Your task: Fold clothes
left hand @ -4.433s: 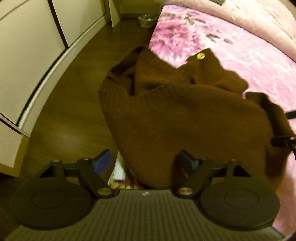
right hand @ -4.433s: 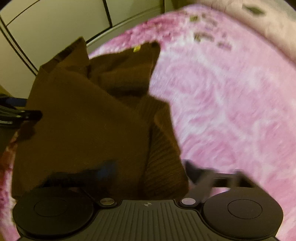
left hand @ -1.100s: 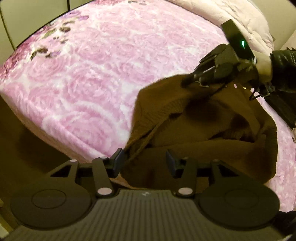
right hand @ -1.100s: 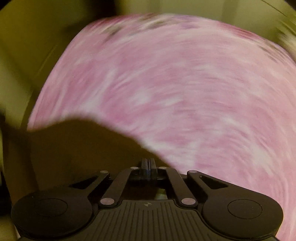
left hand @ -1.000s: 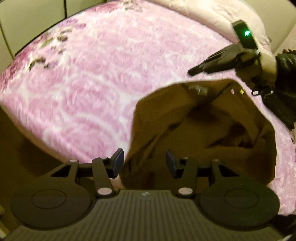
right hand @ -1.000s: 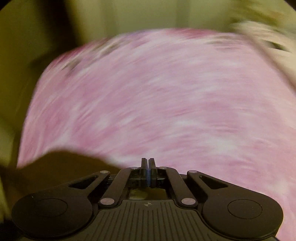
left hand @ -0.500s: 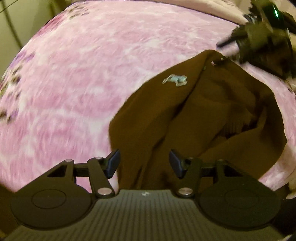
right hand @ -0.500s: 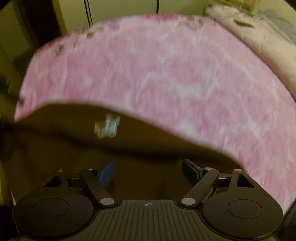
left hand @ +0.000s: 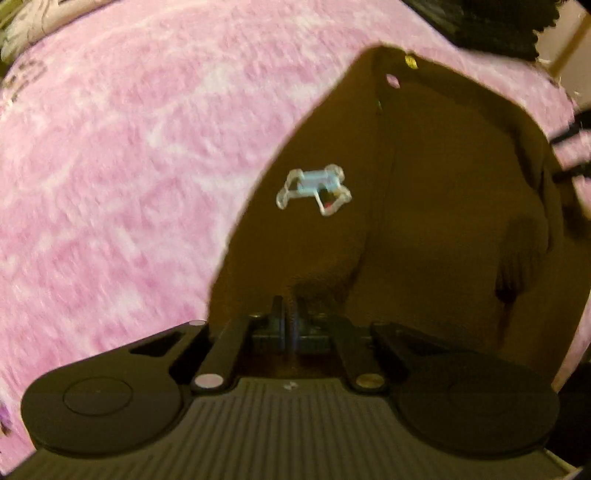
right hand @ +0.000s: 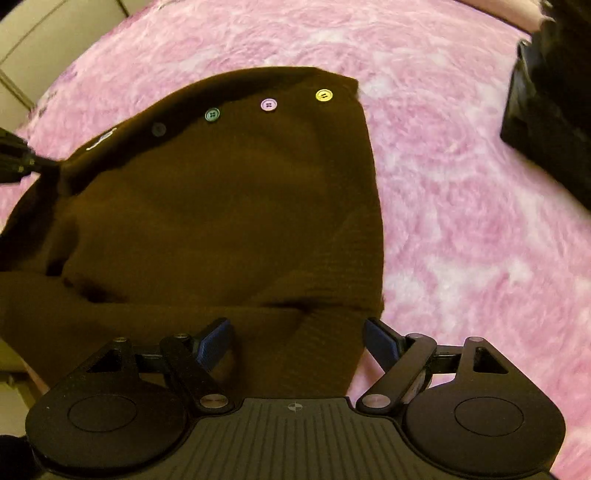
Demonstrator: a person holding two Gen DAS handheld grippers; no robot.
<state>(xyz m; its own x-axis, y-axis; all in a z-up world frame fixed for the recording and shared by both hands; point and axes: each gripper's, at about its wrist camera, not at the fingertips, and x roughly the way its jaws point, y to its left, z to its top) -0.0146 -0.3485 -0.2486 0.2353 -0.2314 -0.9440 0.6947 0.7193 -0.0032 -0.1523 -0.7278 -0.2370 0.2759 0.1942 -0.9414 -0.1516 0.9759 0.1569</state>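
A brown knit cardigan [left hand: 424, 221] lies spread on the pink bed, with a clear plastic tag [left hand: 314, 188] on it. In the right wrist view the cardigan [right hand: 221, 206] shows a row of coloured buttons [right hand: 269, 105] along its far edge. My left gripper [left hand: 290, 321] points steeply down at the cardigan's near edge with its jaws shut and the knit puckered at the tips. It also shows at the left edge of the right wrist view, the left gripper [right hand: 14, 158] pinching the cardigan's corner. My right gripper [right hand: 297, 343] stands open above the cardigan's near part, cloth under its blue pads [right hand: 214, 343], not pressed.
A pink rose-patterned blanket [right hand: 461, 221] covers the bed around the cardigan. A black object [right hand: 546, 110] sits at the far right on the bed. A dark sleeve [left hand: 480, 22] shows at the top of the left wrist view. Pale cupboard doors [right hand: 55, 33] stand beyond the bed.
The left jaws have gone from open to shut at the cardigan's edge. The right jaws, shut a second ago, stand open. Both grippers swung over the cardigan, which now lies flatter.
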